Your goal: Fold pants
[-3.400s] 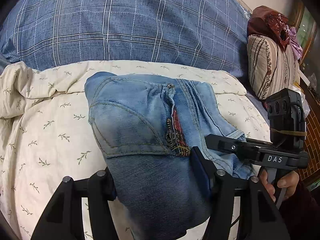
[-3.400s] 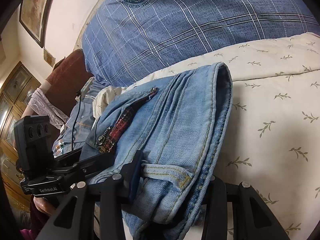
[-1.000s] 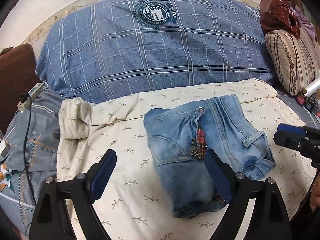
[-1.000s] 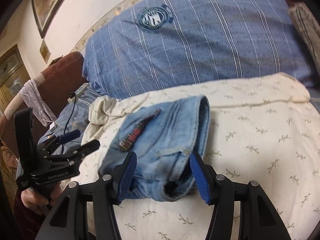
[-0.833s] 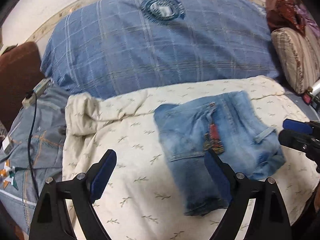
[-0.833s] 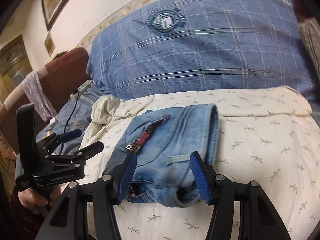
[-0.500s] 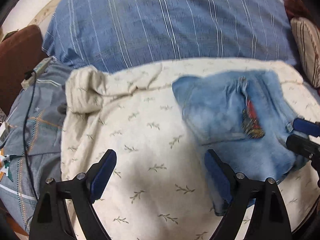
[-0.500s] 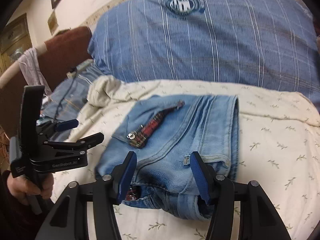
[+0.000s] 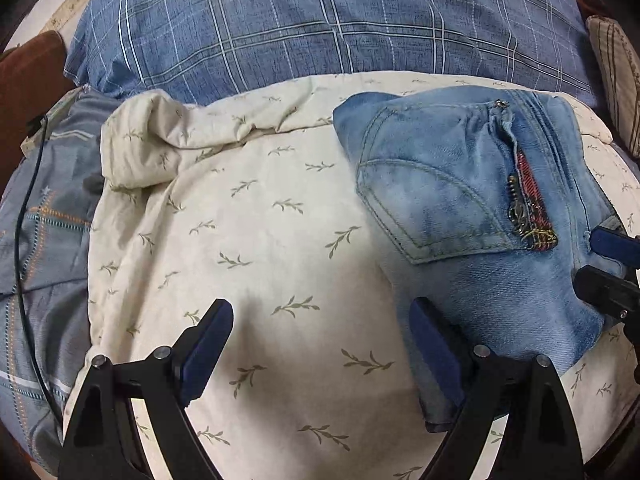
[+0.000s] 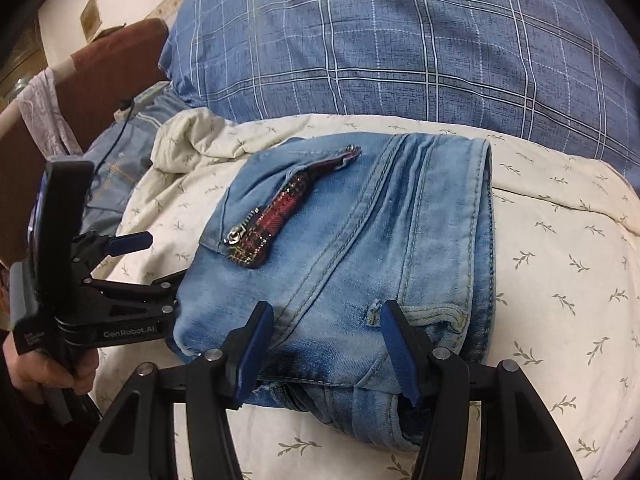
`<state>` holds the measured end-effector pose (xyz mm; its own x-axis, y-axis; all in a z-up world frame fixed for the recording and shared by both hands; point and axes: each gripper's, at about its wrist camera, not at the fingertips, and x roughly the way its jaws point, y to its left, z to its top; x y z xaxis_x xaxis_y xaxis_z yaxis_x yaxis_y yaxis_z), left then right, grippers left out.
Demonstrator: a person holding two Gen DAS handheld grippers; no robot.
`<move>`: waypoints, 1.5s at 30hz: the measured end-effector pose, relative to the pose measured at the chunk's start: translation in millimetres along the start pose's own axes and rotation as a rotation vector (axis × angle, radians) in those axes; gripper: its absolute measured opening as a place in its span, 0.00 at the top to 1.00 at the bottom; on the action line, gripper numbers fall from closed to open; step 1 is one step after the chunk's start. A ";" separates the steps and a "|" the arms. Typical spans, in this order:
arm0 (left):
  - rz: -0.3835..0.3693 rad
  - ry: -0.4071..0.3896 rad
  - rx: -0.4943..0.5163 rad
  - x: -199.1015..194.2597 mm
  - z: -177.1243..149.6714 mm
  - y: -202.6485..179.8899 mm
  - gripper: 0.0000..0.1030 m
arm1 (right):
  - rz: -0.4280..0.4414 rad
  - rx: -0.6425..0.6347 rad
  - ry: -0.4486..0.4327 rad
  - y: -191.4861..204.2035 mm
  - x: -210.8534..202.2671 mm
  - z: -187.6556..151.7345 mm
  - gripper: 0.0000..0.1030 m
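Folded light-blue jeans lie in a compact bundle on a cream leaf-print sheet, back pocket and red plaid zipper trim facing up. My left gripper is open and empty, its right finger beside the bundle's left edge. My right gripper is open, its jaws just above the near end of the jeans without holding them. The left gripper also shows in the right wrist view, and the right gripper's tips show at the left wrist view's right edge.
A large blue plaid pillow lies behind the sheet. A grey-blue bedcover with a black cable is at the left. A brown headboard and a striped cushion flank the bed.
Both grippers let go of the jeans, pulled back, then came close again. The left gripper shifted left, so the bundle now sits to its right. The jeans lie still on the sheet.
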<state>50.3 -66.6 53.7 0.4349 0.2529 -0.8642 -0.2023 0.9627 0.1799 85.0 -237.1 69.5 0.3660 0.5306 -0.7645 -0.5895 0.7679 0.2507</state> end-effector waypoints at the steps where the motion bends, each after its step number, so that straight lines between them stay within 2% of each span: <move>1: 0.003 0.001 0.003 0.4 -0.7 -0.6 0.13 | 0.000 0.001 -0.003 0.0 0.6 -1.1 0.42; 7: 0.025 0.002 0.023 -7.4 6.2 0.2 0.13 | -0.002 -0.007 0.007 1.1 -3.8 3.0 0.42; 9: 0.029 -0.034 0.029 -16.6 11.3 3.3 0.13 | 0.034 0.020 0.016 -3.1 -11.3 11.4 0.42; 12: -0.033 -0.101 -0.041 -34.9 20.3 16.4 0.13 | 0.087 0.062 -0.035 -12.9 -30.5 26.3 0.42; 14: -0.076 -0.142 -0.103 -42.1 25.6 24.9 0.13 | 0.082 0.072 -0.072 -18.5 -39.2 37.8 0.42; 17: -0.080 -0.177 -0.171 -42.9 35.1 29.9 0.13 | 0.045 0.069 -0.074 -23.9 -34.1 53.8 0.42; 22: -0.014 -0.170 -0.195 -19.9 46.2 25.3 0.13 | 0.023 0.100 -0.068 -34.6 -8.3 76.6 0.42; 26: -0.006 -0.110 -0.182 2.3 47.4 17.2 0.13 | 0.011 0.144 -0.082 -45.2 11.9 94.7 0.42; 29: -0.001 -0.091 -0.180 7.4 47.2 14.8 0.13 | 0.036 0.160 -0.052 -51.0 28.3 107.2 0.42; 33: -0.009 -0.086 -0.173 9.3 47.8 14.5 0.13 | 0.012 0.186 0.066 -63.7 63.2 106.0 0.41; 36: -0.013 -0.077 -0.166 12.3 45.8 14.0 0.12 | 0.061 0.247 0.075 -76.0 64.9 101.9 0.41; 38: -0.015 -0.073 -0.172 11.1 46.2 15.5 0.12 | 0.044 0.245 0.098 -74.9 59.3 101.5 0.41; 40: -0.016 -0.066 -0.179 8.9 46.5 17.5 0.13 | 0.035 0.238 0.097 -70.4 49.2 97.9 0.41; 43: -0.029 -0.071 -0.174 1.6 44.5 18.6 0.13 | 0.109 0.229 0.055 -62.4 22.8 82.0 0.41; 45: -0.040 -0.080 -0.173 -6.2 41.3 19.0 0.13 | 0.090 0.182 0.022 -53.8 6.4 67.6 0.42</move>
<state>80.0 -46.0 81.8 0.5128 0.2286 -0.8275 -0.3280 0.9429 0.0573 167.7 -250.7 91.2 0.3006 0.5931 -0.7469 -0.4786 0.7712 0.4198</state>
